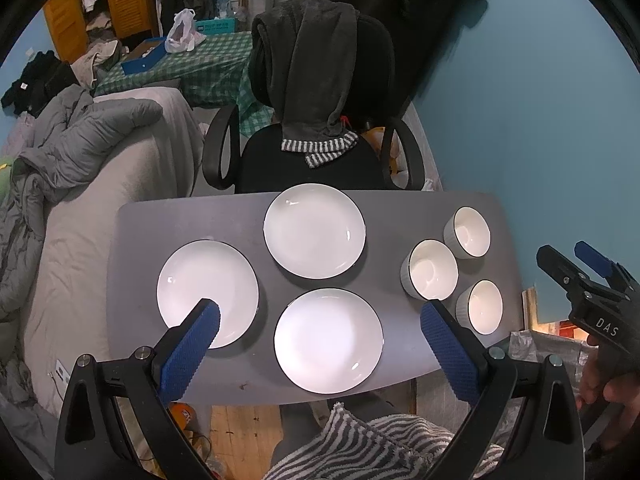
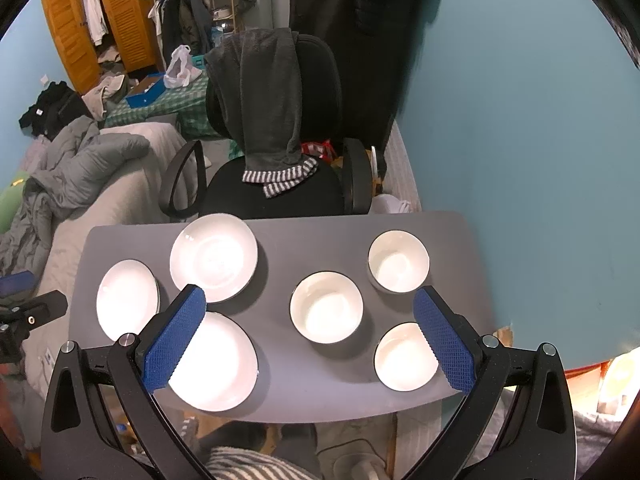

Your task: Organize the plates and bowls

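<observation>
1. Left wrist view has the whole spread: three white plates on the grey table [image 1: 240,216], namely the left plate [image 1: 207,293], the far plate [image 1: 314,230] and the near plate [image 1: 329,340], all lying apart, none stacked.
2. Three white bowls sit at the table's right side: the far bowl [image 1: 467,232], the middle bowl [image 1: 430,269] and the near bowl [image 1: 480,306]. They stand close together, upright and empty.
3. Left tongs [image 1: 320,344] hover above the near plate, spread wide with nothing between them. Right tongs [image 2: 310,336] hang over the bowl cluster, likewise parted and empty.
4. First risk, as I read it: these plates are thin, glossy and flat on the table, so a pinch on the rim could slip and let a plate drop back or skid.
5. The near plate lies close to the table's front edge; a push instead of a lift could slide it off toward the floor.
6. The bowls crowd each other, so a wide-open finger coming down on one may knock its neighbour, and the near bowl sits close to the right edge.
7. Stacking ceramic on ceramic off-centre could chip a rim or leave a tilted pile.
8. The chair [image 1: 320,160] pressed against the far side sits close behind the far plate.
</observation>
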A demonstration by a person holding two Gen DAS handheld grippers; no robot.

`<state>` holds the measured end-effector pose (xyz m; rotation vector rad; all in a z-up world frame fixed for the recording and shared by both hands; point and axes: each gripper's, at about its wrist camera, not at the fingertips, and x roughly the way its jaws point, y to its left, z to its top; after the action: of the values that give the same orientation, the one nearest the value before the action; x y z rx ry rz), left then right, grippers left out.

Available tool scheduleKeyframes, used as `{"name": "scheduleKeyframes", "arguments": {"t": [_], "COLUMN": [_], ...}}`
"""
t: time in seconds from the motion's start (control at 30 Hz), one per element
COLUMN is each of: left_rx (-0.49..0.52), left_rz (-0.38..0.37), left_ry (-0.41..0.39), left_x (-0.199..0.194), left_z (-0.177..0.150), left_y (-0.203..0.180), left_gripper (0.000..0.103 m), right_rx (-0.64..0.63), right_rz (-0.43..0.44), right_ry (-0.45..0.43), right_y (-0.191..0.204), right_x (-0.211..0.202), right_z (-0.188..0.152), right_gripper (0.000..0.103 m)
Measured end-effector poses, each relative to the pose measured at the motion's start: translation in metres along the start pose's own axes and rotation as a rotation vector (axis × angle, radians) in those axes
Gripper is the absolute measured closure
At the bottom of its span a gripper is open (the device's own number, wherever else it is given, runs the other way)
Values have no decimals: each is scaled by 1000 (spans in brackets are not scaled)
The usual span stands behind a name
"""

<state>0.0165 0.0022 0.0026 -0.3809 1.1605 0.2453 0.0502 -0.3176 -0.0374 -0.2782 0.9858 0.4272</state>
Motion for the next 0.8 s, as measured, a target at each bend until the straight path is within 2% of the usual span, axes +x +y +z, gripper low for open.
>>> {"name": "scheduleKeyframes", "arguments": {"t": [0.8], "left_rx": [-3], "left_rz": [-3], "left_ry": [-5], "left_x": [0], "left_z": [2], "left_y": [-5], "left_gripper": [1], "right_rx": [-8], "right_rz": [12], "right_ry": [-3], "right_y": [1], "right_x": [-1], "right_z": [2], "right_gripper": [1]}}
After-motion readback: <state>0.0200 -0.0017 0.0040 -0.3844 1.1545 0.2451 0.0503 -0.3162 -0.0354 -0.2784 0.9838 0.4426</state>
